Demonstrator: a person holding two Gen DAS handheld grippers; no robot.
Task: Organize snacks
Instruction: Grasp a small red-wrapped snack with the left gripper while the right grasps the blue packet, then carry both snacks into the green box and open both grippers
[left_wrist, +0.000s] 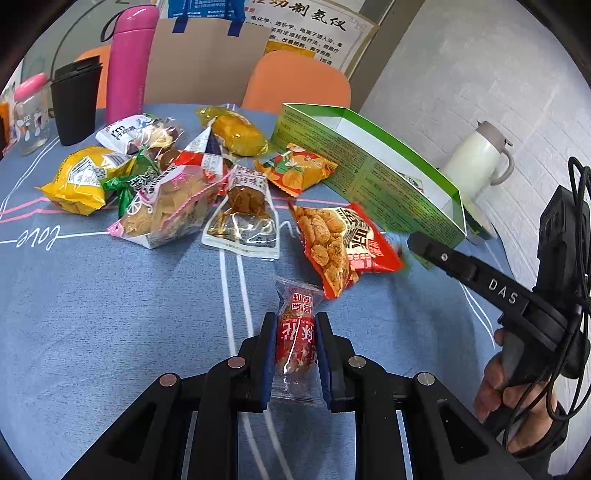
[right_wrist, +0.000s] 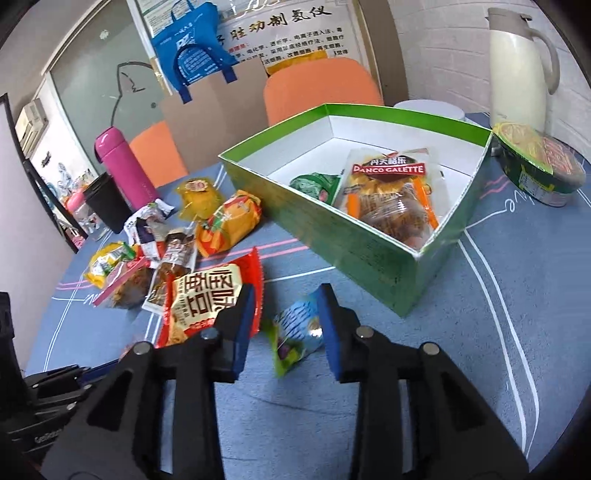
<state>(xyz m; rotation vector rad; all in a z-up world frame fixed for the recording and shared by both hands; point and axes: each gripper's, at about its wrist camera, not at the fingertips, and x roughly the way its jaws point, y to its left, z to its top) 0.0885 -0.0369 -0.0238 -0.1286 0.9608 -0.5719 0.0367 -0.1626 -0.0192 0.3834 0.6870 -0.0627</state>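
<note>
Right wrist view: green box (right_wrist: 354, 236) beyond the fingers, snacks inside. Red crisp bag (right_wrist: 207, 299) left of the fingers, puffy, light, crushable. Small blue-green packet (right_wrist: 295, 332) between right gripper (right_wrist: 290, 325) fingers, parted, not pressing; slick, best pinched mid-body. Left gripper (left_wrist: 295, 354) fingers nearly closed, clamping red sausage packet (left_wrist: 295, 332) mid-length; soft, slippery film.

Blue-clothed table (right_wrist: 461, 350) bears green box (right_wrist: 354, 254), snack packets (left_wrist: 166, 192), flasks (left_wrist: 127, 66)
</note>
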